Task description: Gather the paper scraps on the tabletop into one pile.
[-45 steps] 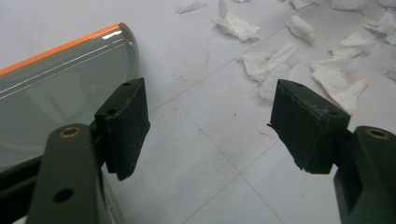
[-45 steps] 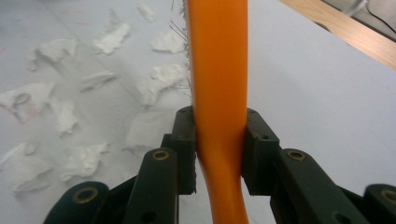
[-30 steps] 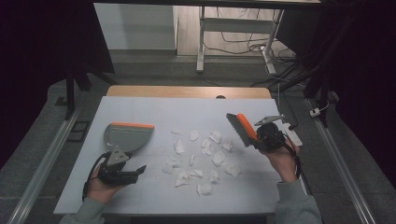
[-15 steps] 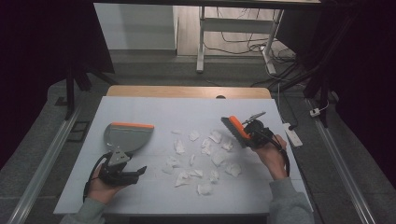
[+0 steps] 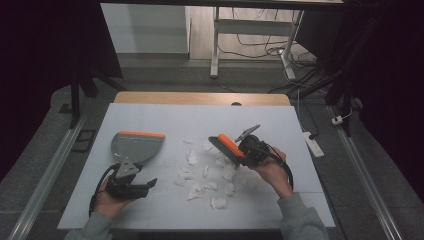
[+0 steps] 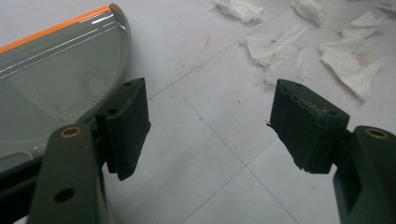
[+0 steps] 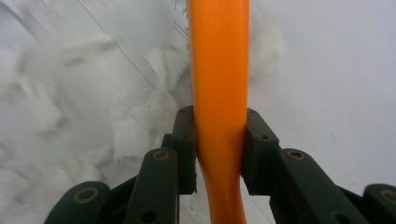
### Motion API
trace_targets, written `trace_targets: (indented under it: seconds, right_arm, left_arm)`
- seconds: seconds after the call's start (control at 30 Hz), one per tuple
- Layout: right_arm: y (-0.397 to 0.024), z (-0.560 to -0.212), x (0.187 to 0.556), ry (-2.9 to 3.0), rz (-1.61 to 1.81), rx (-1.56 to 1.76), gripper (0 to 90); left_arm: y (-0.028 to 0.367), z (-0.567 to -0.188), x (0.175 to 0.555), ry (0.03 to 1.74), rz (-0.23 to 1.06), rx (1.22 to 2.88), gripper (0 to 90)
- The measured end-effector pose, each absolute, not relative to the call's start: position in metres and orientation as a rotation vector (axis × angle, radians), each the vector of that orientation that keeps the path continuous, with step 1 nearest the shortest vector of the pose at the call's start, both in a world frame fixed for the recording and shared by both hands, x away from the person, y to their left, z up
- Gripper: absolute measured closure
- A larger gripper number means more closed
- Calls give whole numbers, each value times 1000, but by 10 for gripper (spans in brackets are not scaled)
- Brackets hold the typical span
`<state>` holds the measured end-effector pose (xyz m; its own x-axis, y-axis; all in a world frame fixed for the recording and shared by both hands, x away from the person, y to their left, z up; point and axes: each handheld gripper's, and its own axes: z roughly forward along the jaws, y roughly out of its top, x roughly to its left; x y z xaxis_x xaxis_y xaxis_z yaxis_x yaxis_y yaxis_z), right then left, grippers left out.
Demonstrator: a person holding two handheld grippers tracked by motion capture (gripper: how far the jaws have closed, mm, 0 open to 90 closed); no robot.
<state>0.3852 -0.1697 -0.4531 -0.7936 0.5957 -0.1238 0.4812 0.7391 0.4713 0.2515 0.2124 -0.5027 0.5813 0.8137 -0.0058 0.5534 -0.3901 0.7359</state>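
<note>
Paper scraps motion-blurred; brush cut off, probably bristles hidden.

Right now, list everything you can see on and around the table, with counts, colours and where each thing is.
Dustpan: one, grey with orange edge, left part of the table.
Brush: one, orange handle, held over the paper scraps.
Paper scraps: more than a dozen, white, scattered mid-table.
Table: one, white top, wooden far edge.
Power strip: one, white, on the floor right of the table.
Left gripper: black, open, beside the dustpan.
Right gripper: black, shut on the brush.
</note>
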Motion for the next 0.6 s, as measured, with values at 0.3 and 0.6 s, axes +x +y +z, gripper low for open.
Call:
trace_targets:
  seconds: [0.3,0.6]
  right_arm:
    - [-196,-439,412,2542,692,952,701]
    - [-168,-449,468,2612,376,928,701]
  left_arm:
    - [209,-502,254,1066,456,2103,296]
    - [210,-503,254,1054,435,2096,296]
